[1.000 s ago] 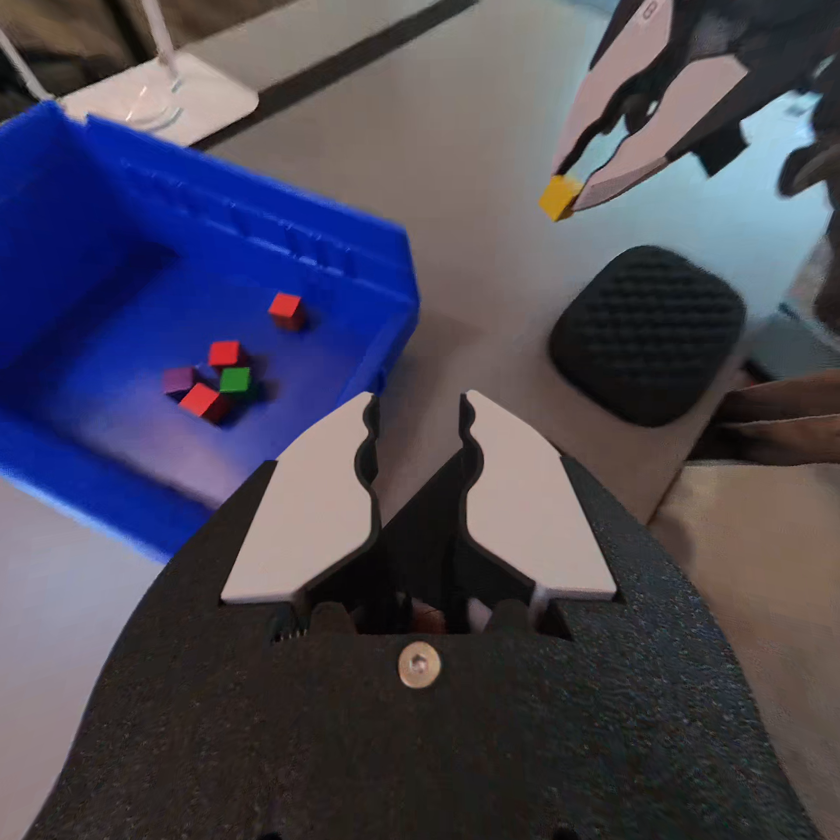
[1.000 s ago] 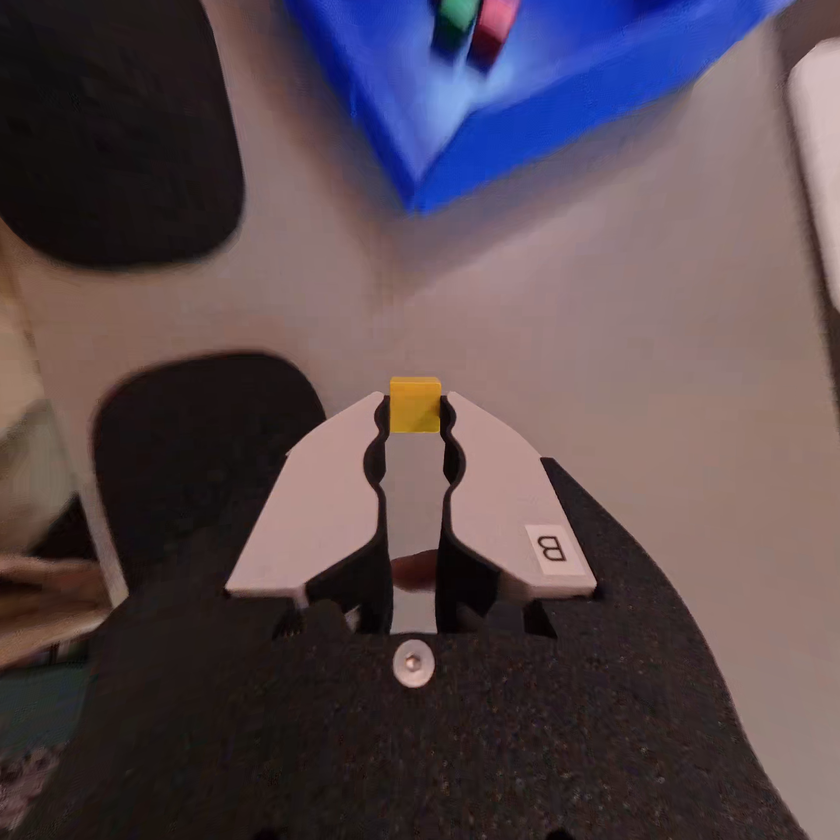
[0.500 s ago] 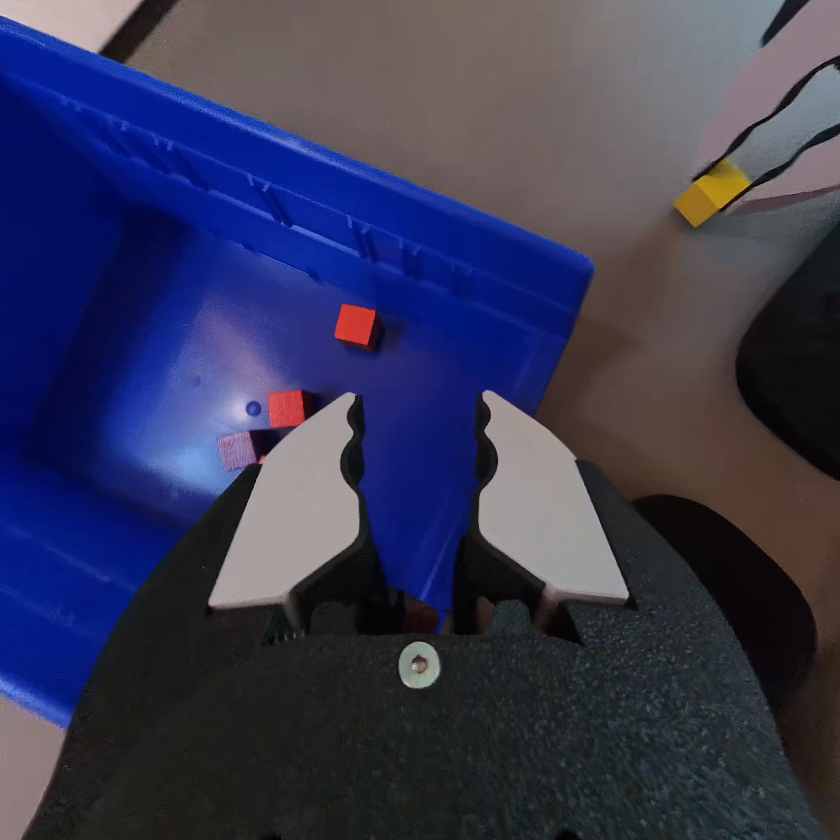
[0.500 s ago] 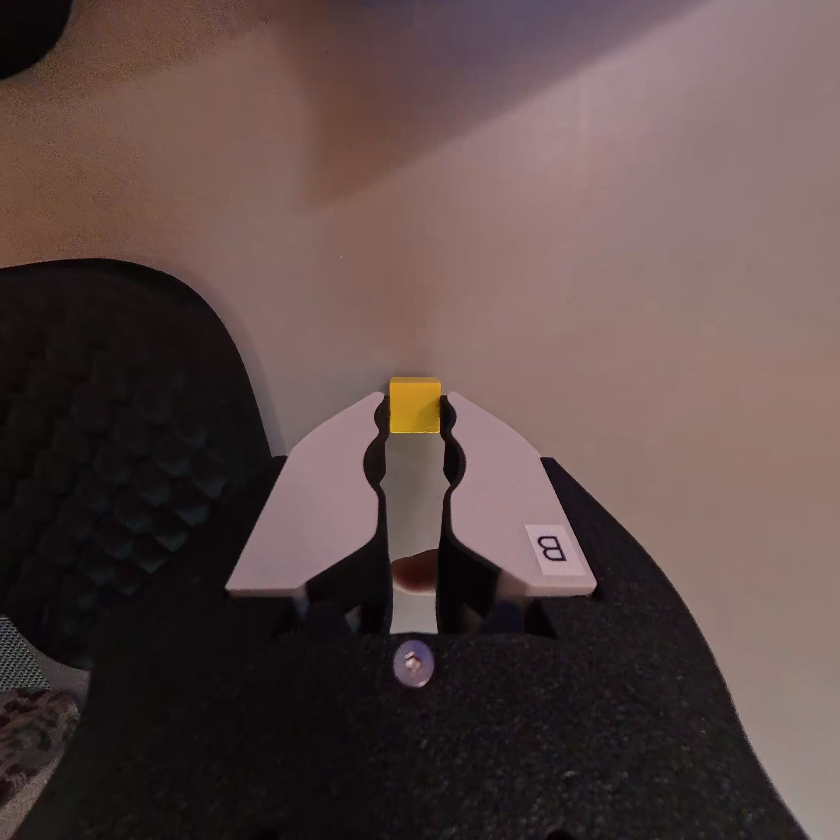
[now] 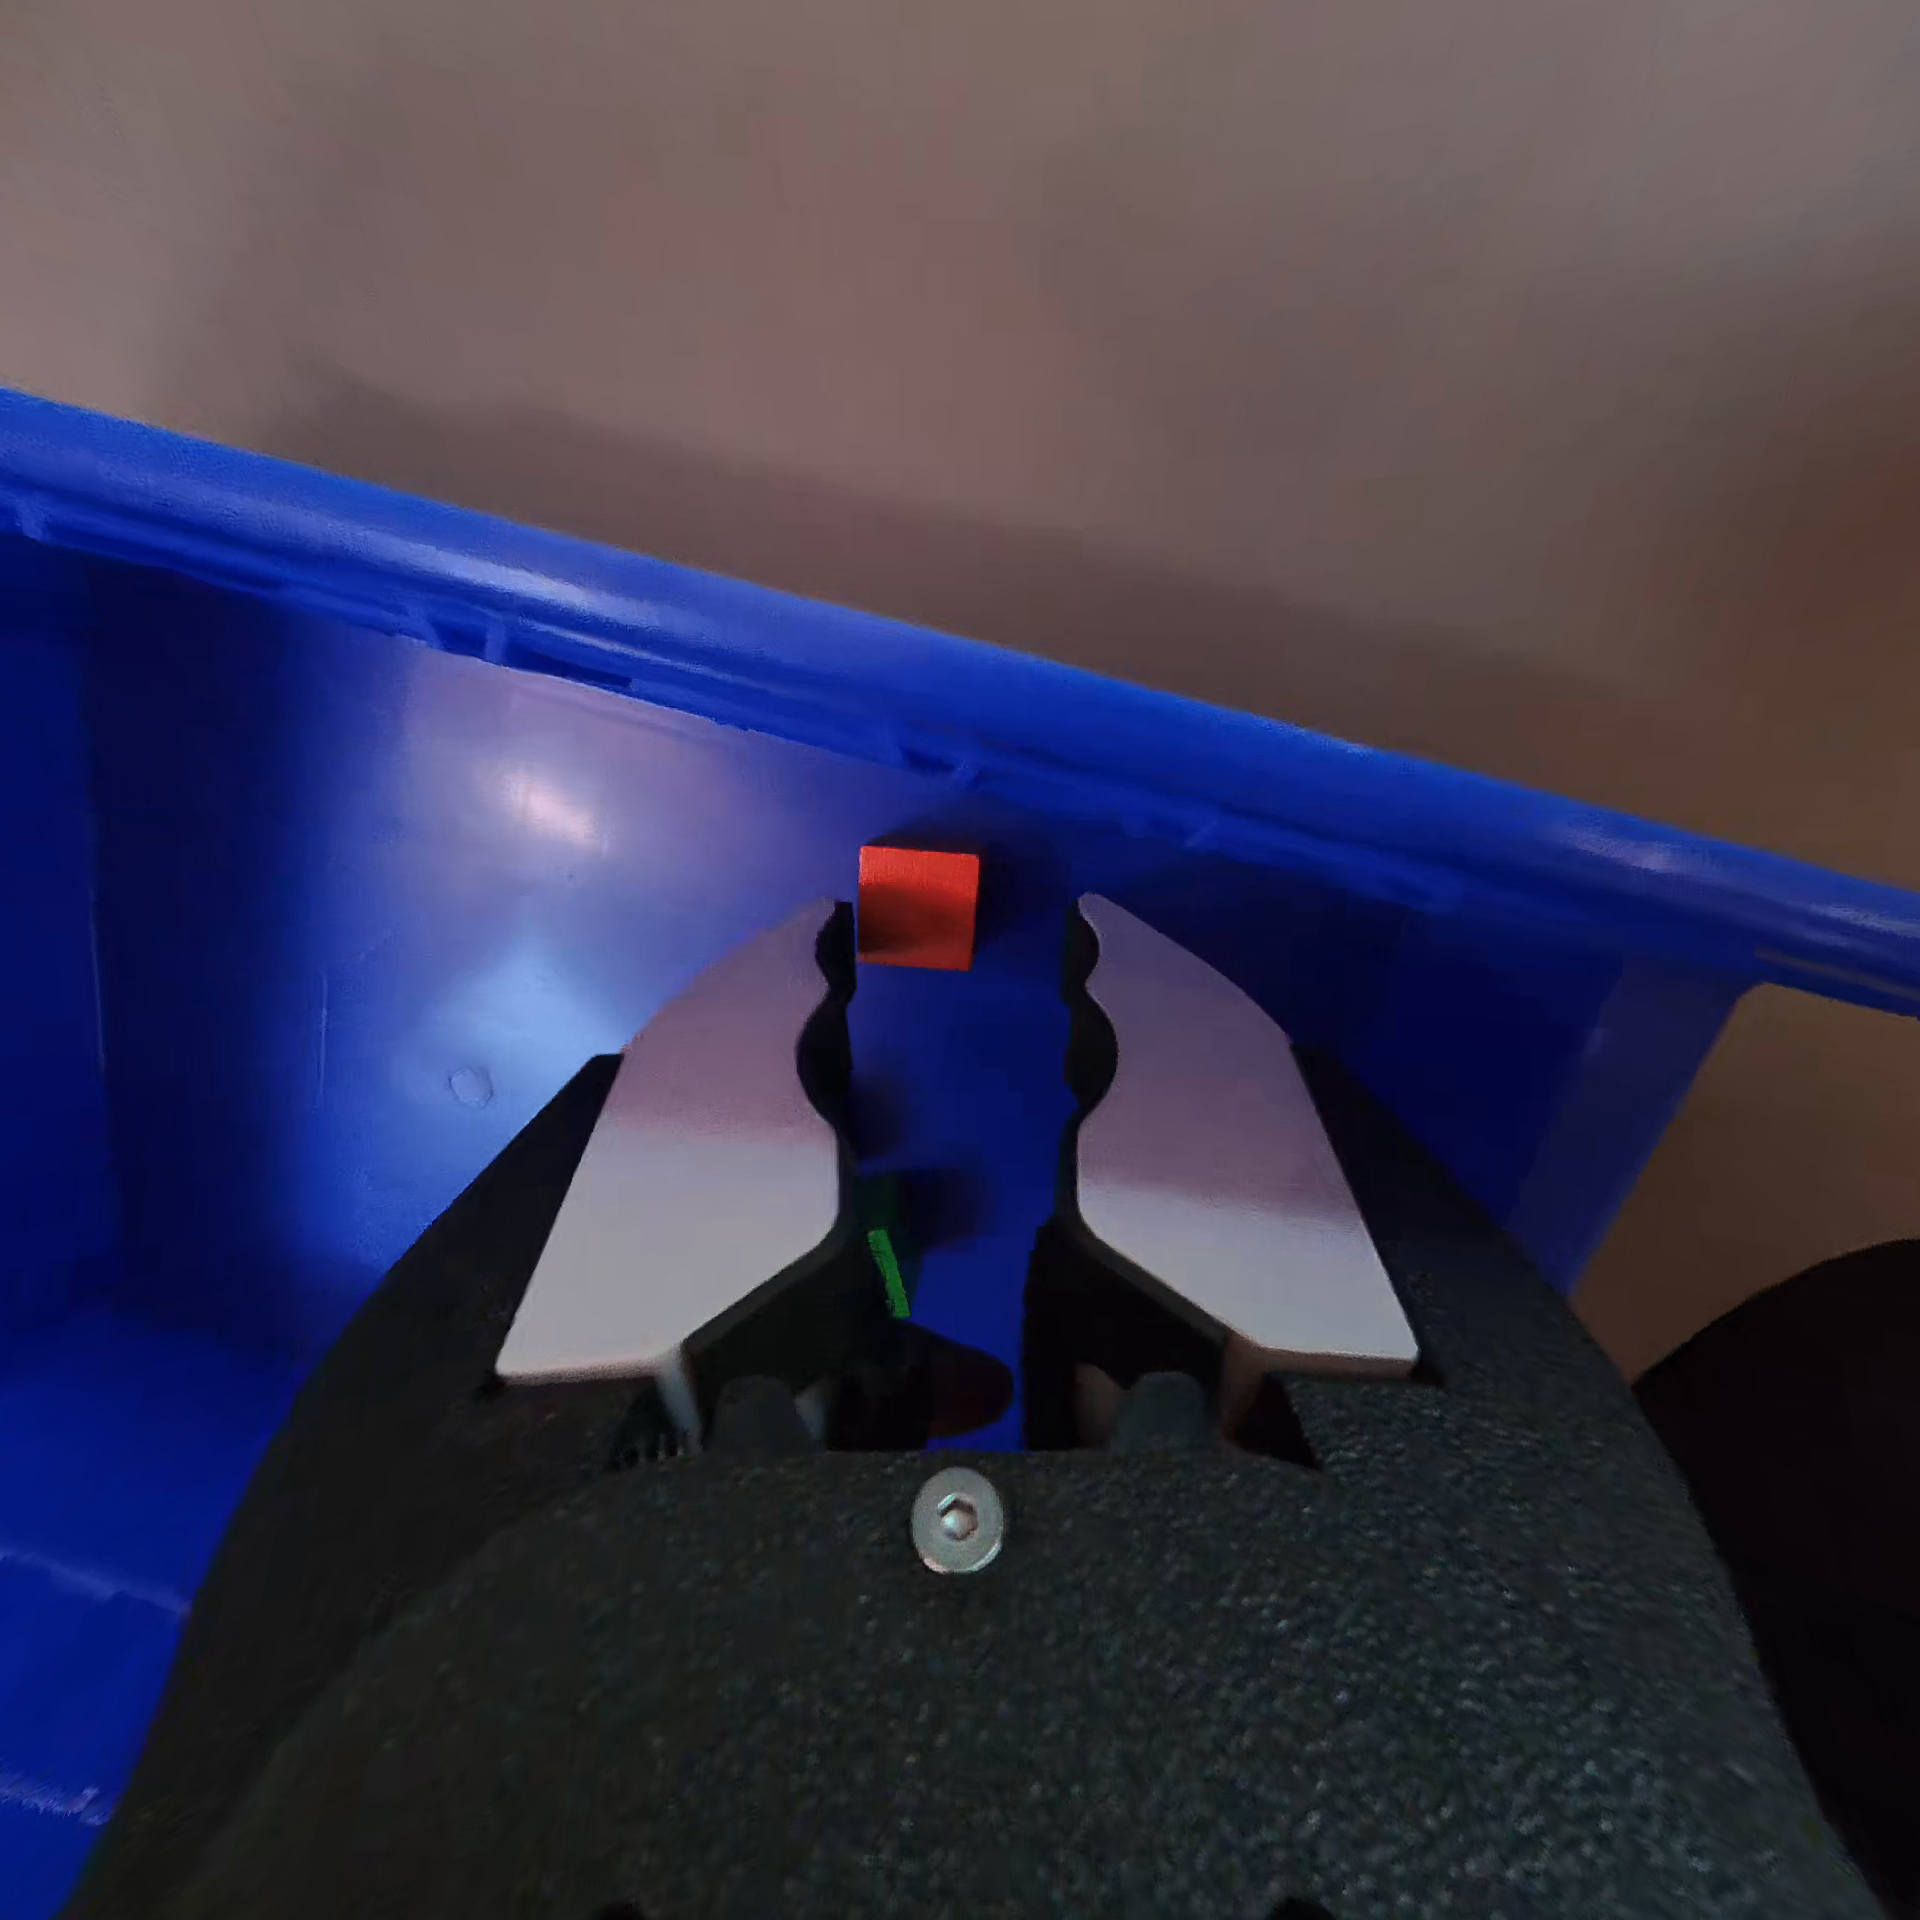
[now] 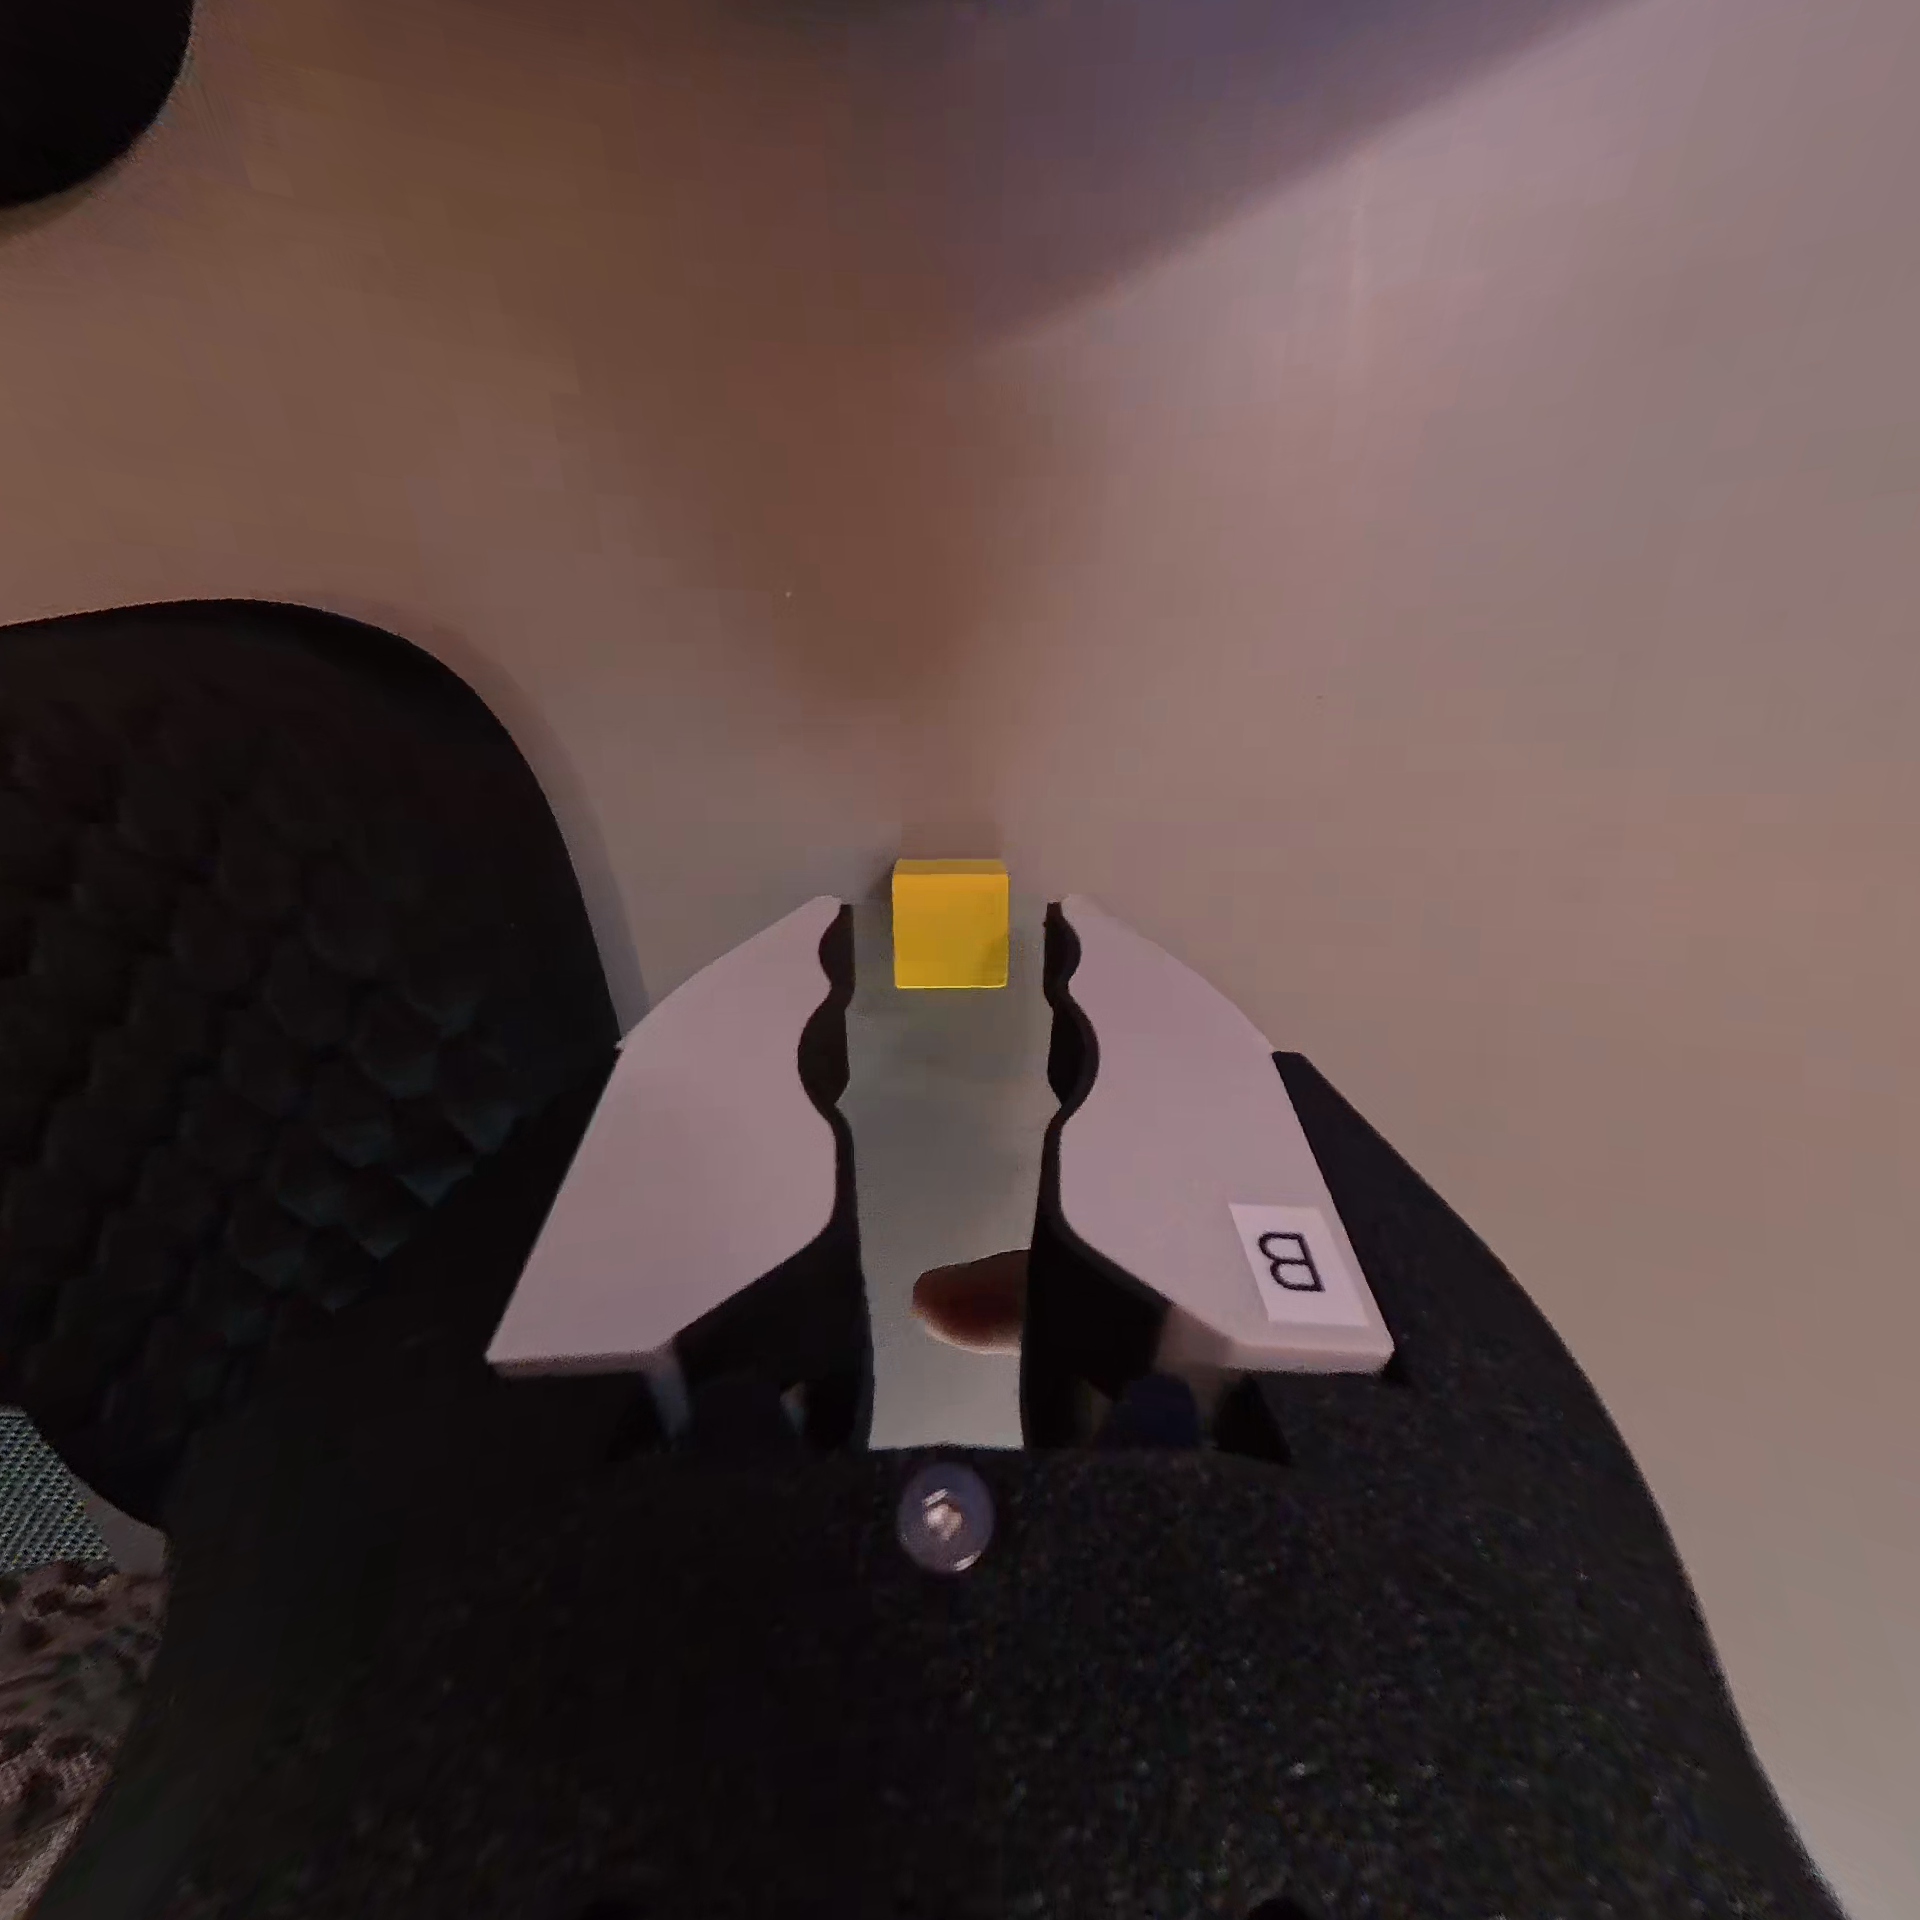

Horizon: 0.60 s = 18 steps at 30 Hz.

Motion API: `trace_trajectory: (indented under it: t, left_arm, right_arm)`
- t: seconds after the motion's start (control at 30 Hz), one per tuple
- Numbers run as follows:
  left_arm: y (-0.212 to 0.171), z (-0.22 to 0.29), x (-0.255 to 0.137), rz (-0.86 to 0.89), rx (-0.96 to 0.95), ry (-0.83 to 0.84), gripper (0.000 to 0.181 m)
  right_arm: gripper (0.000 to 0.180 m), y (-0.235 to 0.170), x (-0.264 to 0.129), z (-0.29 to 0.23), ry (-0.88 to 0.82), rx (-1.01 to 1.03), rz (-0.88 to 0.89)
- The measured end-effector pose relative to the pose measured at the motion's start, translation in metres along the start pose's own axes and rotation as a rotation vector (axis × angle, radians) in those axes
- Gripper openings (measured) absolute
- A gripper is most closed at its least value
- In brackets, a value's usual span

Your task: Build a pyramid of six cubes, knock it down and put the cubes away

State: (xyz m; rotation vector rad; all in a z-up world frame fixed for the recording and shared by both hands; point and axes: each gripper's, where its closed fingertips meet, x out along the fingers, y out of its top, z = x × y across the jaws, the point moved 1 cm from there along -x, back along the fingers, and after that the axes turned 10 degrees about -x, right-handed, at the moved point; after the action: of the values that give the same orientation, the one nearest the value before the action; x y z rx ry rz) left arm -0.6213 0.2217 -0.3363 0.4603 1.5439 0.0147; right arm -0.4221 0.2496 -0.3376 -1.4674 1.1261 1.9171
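In the left wrist view my left gripper (image 5: 958, 902) is open and low inside the blue bin (image 5: 1143, 758). A red cube (image 5: 918, 906) lies on the bin floor between its tips, close to the left fingertip, with a gap to the right one. A sliver of a green cube (image 5: 887, 1270) shows under the left finger; other cubes are hidden. In the right wrist view my right gripper (image 6: 948, 914) is open just above the table. A yellow cube (image 6: 950, 925) rests on the table between its tips, with a small gap on each side.
A black textured pad (image 6: 260, 1039) lies close on the left of the right gripper, and another dark pad (image 6: 73, 94) is at the far left. The bin's far wall stands just beyond the red cube. The beige table (image 6: 1455, 623) stretches ahead and right. Tip to tip, the grippers are about 20 centimetres apart.
My left gripper has gone down into the bin and now straddles the red cube. My right gripper has lowered to the table and opened, letting go of the yellow cube.
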Motion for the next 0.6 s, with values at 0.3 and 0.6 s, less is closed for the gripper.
trace_trajectory:
  t: [0.3, 0.6]
  left_arm:
    - [0.006, 0.023, -0.047, 0.302, -0.129, -0.218, 0.022]
    - [0.020, 0.156, -0.217, 1.357, -0.081, -0.954, 0.021]
  right_arm:
    - [0.037, 0.045, -0.048, 0.008, -0.102, 0.080, 0.471]
    - [0.041, 0.125, -0.152, -0.027, 0.060, 0.356, 1.435]
